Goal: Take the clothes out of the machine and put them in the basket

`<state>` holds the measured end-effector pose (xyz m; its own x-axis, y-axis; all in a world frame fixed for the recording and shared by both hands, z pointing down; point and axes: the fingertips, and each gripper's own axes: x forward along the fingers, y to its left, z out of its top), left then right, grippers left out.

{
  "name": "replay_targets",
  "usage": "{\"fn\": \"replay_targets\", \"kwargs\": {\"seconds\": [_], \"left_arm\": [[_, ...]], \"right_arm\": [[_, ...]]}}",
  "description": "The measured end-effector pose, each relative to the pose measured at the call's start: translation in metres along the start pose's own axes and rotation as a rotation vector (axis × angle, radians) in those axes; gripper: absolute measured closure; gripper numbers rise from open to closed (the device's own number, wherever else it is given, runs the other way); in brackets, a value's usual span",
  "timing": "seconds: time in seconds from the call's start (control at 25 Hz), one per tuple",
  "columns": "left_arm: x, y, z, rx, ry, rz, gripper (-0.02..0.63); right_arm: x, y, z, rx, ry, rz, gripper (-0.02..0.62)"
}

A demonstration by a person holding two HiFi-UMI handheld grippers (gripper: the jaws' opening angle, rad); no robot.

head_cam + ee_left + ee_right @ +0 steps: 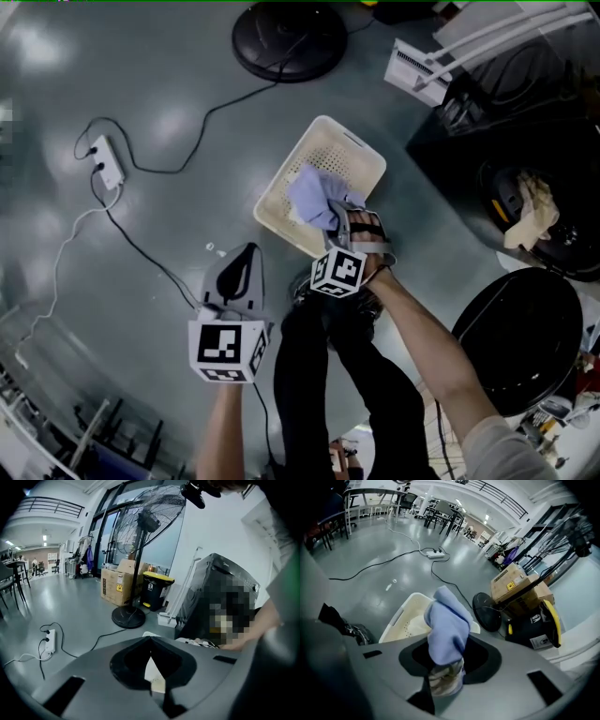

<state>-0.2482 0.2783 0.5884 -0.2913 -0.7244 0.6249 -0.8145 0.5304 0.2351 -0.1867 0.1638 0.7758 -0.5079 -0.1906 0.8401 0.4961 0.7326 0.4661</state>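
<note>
Right gripper (343,223): jaws clamped on a light blue cloth (314,195). A patterned beige bit of fabric is bunched right at the pinch point. The cloth hangs over the open top of the cream basket (352,139), above the corner nearest the person. Can't tell if it touches the basket.

Left gripper (151,640): jaw tips together, nothing between them. It hangs over bare floor (141,281), just beside the basket's near-left edge and apart from it.

The basket sits on the floor, turned diagonally, between the person's feet and the fan base (291,37).

The washing machine (553,159) is to the right of the basket with its top open. A cream garment (532,211) lies in the opening.

A power strip (108,161) with trailing cables lies on the floor, well to the left of the basket.
</note>
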Motion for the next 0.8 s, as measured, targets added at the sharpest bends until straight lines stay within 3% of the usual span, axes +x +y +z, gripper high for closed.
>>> {"fn": "replay_targets", "kwargs": {"seconds": [0.52, 0.8], "left_arm": [[0.023, 0.022, -0.061, -0.008, 0.060, 0.006, 0.588], [0.027, 0.028, -0.074, 0.008, 0.066, 0.013, 0.588]], "right_arm": [[0.093, 0.071, -0.012, -0.091, 0.040, 0.102, 0.423], [0.121, 0.103, -0.019, -0.059, 0.044, 0.209, 0.305]]}}
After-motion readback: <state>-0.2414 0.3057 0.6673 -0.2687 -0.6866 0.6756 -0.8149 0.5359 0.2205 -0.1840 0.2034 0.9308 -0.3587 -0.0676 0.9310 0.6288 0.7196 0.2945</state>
